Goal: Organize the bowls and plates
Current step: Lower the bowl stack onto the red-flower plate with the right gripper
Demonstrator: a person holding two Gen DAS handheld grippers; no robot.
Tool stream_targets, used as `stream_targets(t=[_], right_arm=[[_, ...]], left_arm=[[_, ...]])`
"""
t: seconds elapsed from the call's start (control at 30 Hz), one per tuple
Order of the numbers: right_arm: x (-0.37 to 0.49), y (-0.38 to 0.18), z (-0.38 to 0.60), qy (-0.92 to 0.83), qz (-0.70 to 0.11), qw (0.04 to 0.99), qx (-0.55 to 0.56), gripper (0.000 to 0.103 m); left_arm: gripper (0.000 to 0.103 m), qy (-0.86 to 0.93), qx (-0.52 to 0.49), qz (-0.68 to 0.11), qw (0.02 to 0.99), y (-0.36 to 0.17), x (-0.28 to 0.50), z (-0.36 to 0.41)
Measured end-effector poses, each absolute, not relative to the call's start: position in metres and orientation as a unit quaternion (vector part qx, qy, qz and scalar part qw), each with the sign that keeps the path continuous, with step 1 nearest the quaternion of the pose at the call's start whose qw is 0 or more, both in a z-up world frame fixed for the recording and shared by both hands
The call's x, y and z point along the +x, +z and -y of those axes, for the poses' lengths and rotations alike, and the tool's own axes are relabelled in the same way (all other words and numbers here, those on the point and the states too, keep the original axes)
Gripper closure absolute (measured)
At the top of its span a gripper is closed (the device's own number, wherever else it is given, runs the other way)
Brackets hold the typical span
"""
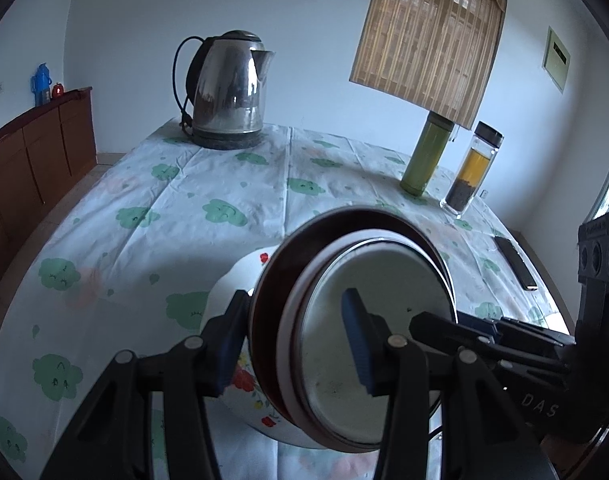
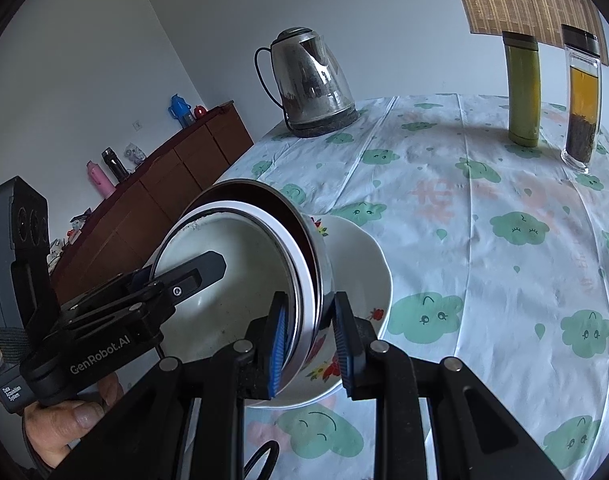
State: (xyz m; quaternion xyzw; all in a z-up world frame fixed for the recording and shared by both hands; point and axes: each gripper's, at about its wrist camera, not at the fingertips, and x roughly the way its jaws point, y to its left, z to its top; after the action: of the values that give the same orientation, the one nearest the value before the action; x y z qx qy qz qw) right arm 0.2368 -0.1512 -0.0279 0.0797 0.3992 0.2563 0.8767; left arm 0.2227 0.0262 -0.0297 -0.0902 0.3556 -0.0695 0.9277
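i hold the tilted steel bowl (image 1: 368,344) with both: left hand-held gripper (image 1: 296,340) and right hand-held gripper (image 2: 310,336) clamp its rim, over the flowered bowl (image 2: 356,264).

Pale bluish-white walls (image 1: 312,32) are seen behind a table (image 1: 224,184) covered by a white cloth printed with green clouds, a bamboo blind (image 1: 428,40) is hung at the upper right, and a brown wooden sideboard (image 1: 36,152) is set along the left wall.

The left hand-held gripper (image 2: 208,268) body reads "GenRobot.AI" and "Data Acquisition System".
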Motion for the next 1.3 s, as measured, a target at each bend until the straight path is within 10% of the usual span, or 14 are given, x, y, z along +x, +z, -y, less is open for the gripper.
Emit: stream_targets(t=[1.3], right_arm=[[0.261, -0.045, 0.15, 0.237, -0.376, 0.886, 0.127, 0.078]], left_arm=[[0.056, -0.084, -0.13, -0.383, 0.911, -0.048, 0.241, -0.037]])
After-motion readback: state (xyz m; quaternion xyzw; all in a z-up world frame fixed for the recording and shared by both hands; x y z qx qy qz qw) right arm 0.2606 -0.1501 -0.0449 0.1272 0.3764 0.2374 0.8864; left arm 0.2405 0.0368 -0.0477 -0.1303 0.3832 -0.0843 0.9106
